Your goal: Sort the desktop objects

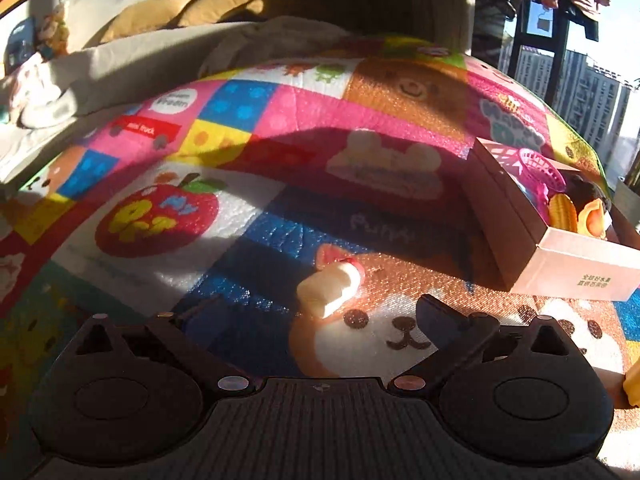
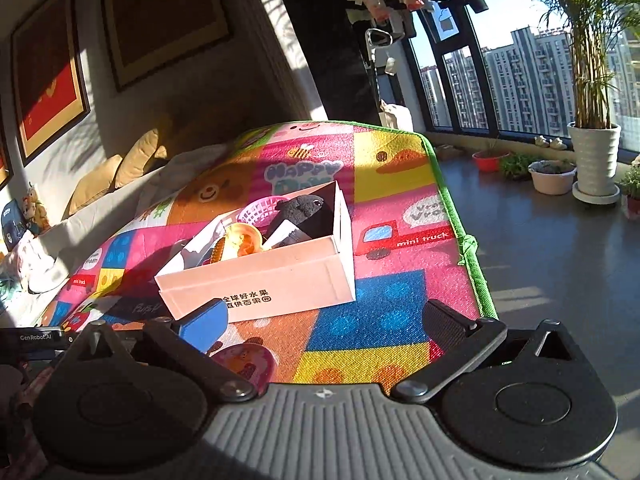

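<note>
A cream toy piece with a red end (image 1: 330,286) lies on the colourful play mat (image 1: 248,128), just ahead of my left gripper (image 1: 312,312), which is open and empty around it. A pink cardboard box (image 1: 576,268) stands to the right, holding a pink basket (image 1: 540,168), toy corn (image 1: 562,210) and a dark plush. In the right wrist view the same box (image 2: 264,276) sits ahead of my right gripper (image 2: 324,320), which is open and empty. The box holds the pink basket (image 2: 256,210), a dark plush (image 2: 302,208) and an orange toy (image 2: 240,242).
A sofa with yellow cushions (image 1: 188,8) runs along the mat's far left side. The mat's green edge (image 2: 472,248) drops to a grey floor with potted plants (image 2: 592,160) by the window. A yellow object (image 1: 632,384) lies at the left wrist view's right edge.
</note>
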Action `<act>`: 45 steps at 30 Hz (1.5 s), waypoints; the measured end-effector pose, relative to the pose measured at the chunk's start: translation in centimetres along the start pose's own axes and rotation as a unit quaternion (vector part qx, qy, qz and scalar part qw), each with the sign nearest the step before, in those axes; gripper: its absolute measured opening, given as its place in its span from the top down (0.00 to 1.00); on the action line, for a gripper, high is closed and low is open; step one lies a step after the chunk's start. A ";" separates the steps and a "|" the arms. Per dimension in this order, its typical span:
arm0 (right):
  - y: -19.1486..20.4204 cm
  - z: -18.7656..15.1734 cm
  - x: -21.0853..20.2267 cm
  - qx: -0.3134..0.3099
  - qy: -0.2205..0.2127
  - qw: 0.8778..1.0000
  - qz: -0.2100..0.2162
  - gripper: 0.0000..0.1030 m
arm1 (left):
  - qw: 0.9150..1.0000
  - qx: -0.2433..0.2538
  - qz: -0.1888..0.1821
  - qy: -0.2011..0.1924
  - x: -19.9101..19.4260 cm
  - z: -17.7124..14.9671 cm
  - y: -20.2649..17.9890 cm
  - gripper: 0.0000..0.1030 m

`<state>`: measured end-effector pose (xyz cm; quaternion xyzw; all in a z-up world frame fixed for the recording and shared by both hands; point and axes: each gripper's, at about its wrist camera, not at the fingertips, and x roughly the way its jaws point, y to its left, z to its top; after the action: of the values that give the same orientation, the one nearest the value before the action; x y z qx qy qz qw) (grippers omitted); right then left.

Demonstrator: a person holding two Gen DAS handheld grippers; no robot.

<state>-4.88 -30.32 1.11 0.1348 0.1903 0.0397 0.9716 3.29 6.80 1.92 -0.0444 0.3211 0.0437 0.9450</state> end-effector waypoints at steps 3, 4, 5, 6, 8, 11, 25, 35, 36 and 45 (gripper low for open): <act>0.3 -0.3 -0.2 -0.006 -0.006 1.000 -0.001 0.00 | 1.000 0.025 0.002 0.008 1.6 0.6 -0.4 0.25; 0.3 -0.3 -0.2 -0.008 -0.007 1.000 -0.001 0.00 | 0.999 0.031 0.002 0.011 2.2 0.7 -0.6 0.26; 0.5 -0.4 -0.2 -0.011 -0.008 1.000 -0.002 0.00 | 0.999 0.035 0.003 0.014 2.6 0.8 -0.8 0.26; 0.6 -0.5 -0.2 -0.015 -0.009 1.000 -0.002 0.00 | 0.999 0.042 0.004 0.017 3.4 0.8 -1.1 0.27; 0.8 -0.5 -0.3 -0.020 -0.011 1.000 0.000 0.00 | 0.998 0.052 0.004 0.019 3.9 0.8 -1.4 0.32; 0.8 -0.6 -0.2 -0.020 -0.008 1.000 0.002 0.00 | 0.998 0.059 -0.008 0.017 3.7 0.7 -1.7 0.51; 0.4 -0.7 0.3 -0.004 0.008 1.000 0.002 0.00 | 0.961 0.155 -0.225 0.034 -3.0 -3.5 -9.5 0.49; 0.1 -0.7 0.8 0.005 0.031 0.999 0.010 0.00 | 0.988 0.096 -0.122 0.015 -2.6 -3.3 -7.7 0.00; 0.1 -0.7 0.8 0.006 0.033 0.999 0.010 0.00 | 0.989 0.088 -0.118 0.022 -2.2 -3.1 -7.6 0.00; -0.1 -0.6 1.2 0.014 0.044 0.999 0.006 0.00 | 0.989 0.052 -0.140 0.022 0.7 -1.4 -8.2 0.00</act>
<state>-4.03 -30.10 0.12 0.1476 0.2323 0.0482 0.9602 3.90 -1.48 0.84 -0.0404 0.3338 -0.1067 0.9357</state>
